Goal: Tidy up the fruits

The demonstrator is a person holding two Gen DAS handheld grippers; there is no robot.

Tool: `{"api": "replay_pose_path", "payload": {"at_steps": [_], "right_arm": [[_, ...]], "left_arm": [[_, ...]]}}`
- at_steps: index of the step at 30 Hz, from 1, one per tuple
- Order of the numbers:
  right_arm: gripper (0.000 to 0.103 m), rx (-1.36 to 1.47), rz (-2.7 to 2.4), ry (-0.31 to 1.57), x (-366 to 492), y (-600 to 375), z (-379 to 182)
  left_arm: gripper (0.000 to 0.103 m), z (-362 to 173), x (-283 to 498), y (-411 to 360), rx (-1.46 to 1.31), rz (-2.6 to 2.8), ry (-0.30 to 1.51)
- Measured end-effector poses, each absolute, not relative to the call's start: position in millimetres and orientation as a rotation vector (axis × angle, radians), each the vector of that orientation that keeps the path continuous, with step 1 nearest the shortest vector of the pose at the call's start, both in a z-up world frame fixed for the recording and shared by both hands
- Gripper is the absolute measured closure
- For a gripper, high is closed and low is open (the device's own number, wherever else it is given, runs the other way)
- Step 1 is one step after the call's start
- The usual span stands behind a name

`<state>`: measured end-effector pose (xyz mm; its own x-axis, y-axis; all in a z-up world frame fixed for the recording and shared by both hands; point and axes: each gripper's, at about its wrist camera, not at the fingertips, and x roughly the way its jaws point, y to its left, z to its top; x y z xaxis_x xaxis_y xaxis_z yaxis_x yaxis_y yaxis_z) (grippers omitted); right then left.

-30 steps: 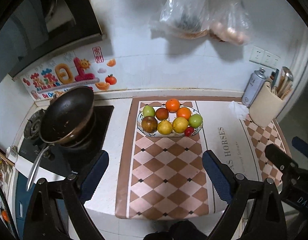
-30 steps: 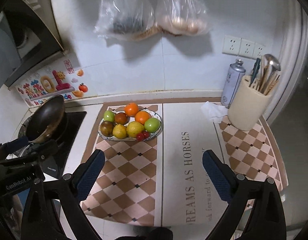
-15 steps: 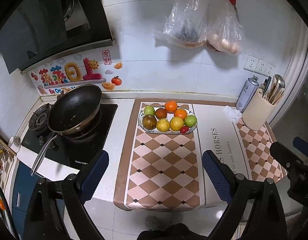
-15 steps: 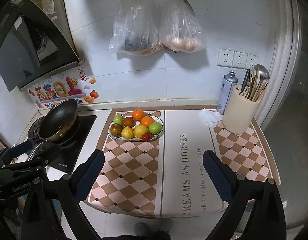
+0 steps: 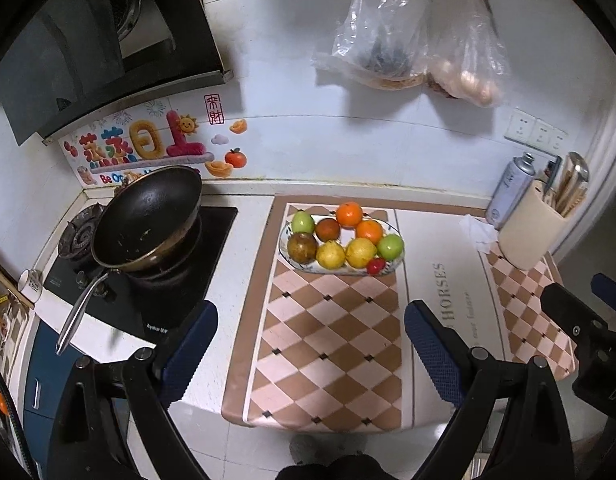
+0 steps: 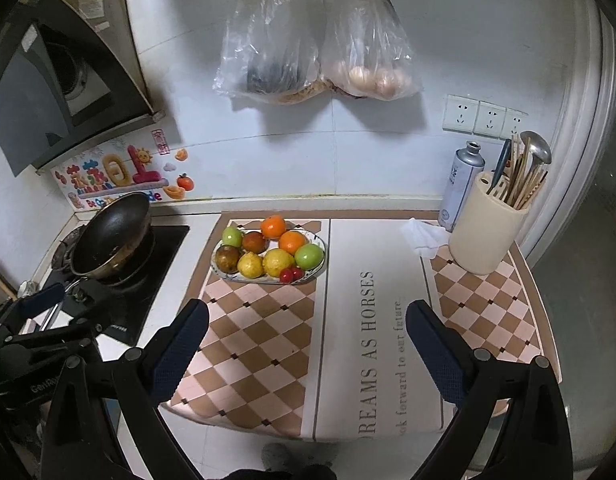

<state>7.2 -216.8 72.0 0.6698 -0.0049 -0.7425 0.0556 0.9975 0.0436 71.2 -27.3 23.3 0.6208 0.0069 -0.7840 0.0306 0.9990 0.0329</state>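
We hold the left gripper [image 5: 310,340] and right gripper [image 6: 308,338] spread and empty, well back from the fruits [image 5: 342,240] heaped on the plate [image 5: 308,268] on the checkered mat [image 5: 328,340]; approach stage, reaching in comes next.

The plate [image 6: 320,266] with fruits [image 6: 268,254] stands on the mat [image 6: 268,340] at the back of the table [image 5: 244,280]. The pan [image 6: 108,238] is left of it, the holder [image 6: 486,236] right.

You see white tiled wall [image 6: 388,152] centre frame | range hood [image 6: 48,92] upper left | sockets [image 6: 484,116] right | checkered counter mat [image 6: 268,340] below.
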Motion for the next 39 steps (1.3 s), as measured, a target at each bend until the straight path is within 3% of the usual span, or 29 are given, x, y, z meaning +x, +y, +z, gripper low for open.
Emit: {"api": "replay_pose_path", "payload": {"at_steps": [5,7,21,39], "right_arm": [[0.002,0.057,-0.035,0.858,41.4,-222.2,57.5],[0.002,0.049,-0.034,0.874,58.1,-223.5,48.2],[0.002,0.022,-0.033,1.002,140.6,-219.9,-16.3],[0.002,0.035,-0.003,1.022,145.8,-215.8,-22.0]], "left_arm": [[0.007,11.0,100.4,-29.3,0.057,0.008,0.927],[0.0,4.3,111.0,-30.9,0.066,0.013,0.934],[0.0,-48.7,168.7,-37.0,0.085,0.035,1.05],[0.0,-50.4,172.8,-33.4,0.071,0.02,1.067]]}}
